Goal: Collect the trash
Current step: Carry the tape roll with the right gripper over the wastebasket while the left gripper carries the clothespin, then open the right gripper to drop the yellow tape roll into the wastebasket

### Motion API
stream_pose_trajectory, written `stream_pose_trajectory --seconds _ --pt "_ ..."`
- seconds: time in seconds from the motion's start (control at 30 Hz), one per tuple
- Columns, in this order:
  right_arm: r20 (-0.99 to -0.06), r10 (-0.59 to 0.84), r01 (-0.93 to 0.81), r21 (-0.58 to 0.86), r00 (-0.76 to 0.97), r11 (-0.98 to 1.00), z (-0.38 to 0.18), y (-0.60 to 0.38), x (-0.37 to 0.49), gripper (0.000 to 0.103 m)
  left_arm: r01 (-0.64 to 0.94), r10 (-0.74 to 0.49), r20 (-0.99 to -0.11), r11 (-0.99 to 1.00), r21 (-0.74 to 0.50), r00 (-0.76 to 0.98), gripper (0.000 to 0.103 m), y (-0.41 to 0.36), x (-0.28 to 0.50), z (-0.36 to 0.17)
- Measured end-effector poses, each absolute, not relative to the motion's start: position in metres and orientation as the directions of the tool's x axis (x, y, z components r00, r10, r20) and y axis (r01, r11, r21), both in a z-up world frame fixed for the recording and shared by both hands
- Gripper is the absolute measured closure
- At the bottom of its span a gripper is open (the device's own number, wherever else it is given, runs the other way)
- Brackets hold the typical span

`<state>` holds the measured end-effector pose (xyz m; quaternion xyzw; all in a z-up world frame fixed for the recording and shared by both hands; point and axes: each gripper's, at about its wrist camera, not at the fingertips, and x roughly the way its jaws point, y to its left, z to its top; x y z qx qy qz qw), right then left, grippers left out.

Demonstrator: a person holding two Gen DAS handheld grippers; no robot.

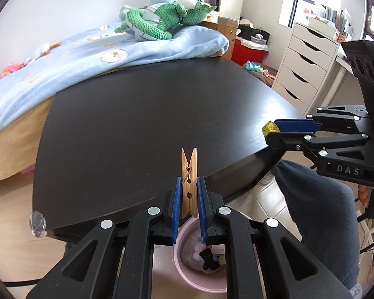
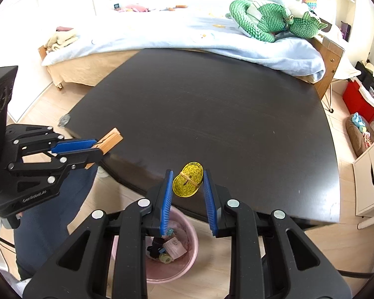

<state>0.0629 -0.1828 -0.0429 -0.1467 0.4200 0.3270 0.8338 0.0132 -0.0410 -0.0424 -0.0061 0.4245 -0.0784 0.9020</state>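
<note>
My left gripper (image 1: pixel 189 180) is shut on a wooden clothespin (image 1: pixel 189 191) that stands upright between its blue pads, over the near edge of the dark table (image 1: pixel 137 124). In the right wrist view the same clothespin (image 2: pixel 111 141) sticks out of the left gripper (image 2: pixel 97 147). My right gripper (image 2: pixel 189 174) is shut on a coiled yellow measuring tape (image 2: pixel 189 181) bound with a rubber band; its tip (image 1: pixel 269 127) shows in the right gripper (image 1: pixel 274 131). On the floor below both stands a pink bin (image 2: pixel 193 245), also seen as a pink bin (image 1: pixel 187 277), with several scraps inside.
A bed with a light blue blanket (image 1: pixel 87 59) and a green plush toy (image 1: pixel 159 21) runs along the table's far side. White drawers (image 1: pixel 304 67) and a red box (image 1: pixel 246 51) stand to the right. A person's leg in dark trousers (image 1: pixel 319 214) is beside the bin.
</note>
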Motion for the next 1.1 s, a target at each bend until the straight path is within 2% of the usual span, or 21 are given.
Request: stream_pose_trajectory --seconds 0.47,0.97,1.03,1.1 --pt "-0.787 0.481 -0.707 0.083 0.386 0.703 -0.049 -0.204 0.005 0.079 0.147 -0.158 -0.760 0.986 -0.083 0.631 0.090 -0.049 -0.027 -0.046" --pt "-0.805 0.508 -0.736 0.137 0.307 0.662 -0.065 -0.198 -0.010 0.079 0.137 -0.182 -0.768 0.983 -0.123 0.614 0.090 -0.040 -0.061 -0.052" --pt "-0.809 0.511 -0.744 0.144 0.291 0.652 -0.068 -0.195 -0.011 0.078 0.137 -0.183 -0.766 0.983 -0.125 0.617 0.090 -0.039 -0.062 -0.051" --pt "-0.813 0.507 -0.744 0.144 0.287 0.652 -0.070 -0.193 -0.010 0.070 0.140 -0.185 -0.764 0.982 -0.124 0.618 0.090 -0.040 -0.062 -0.050"
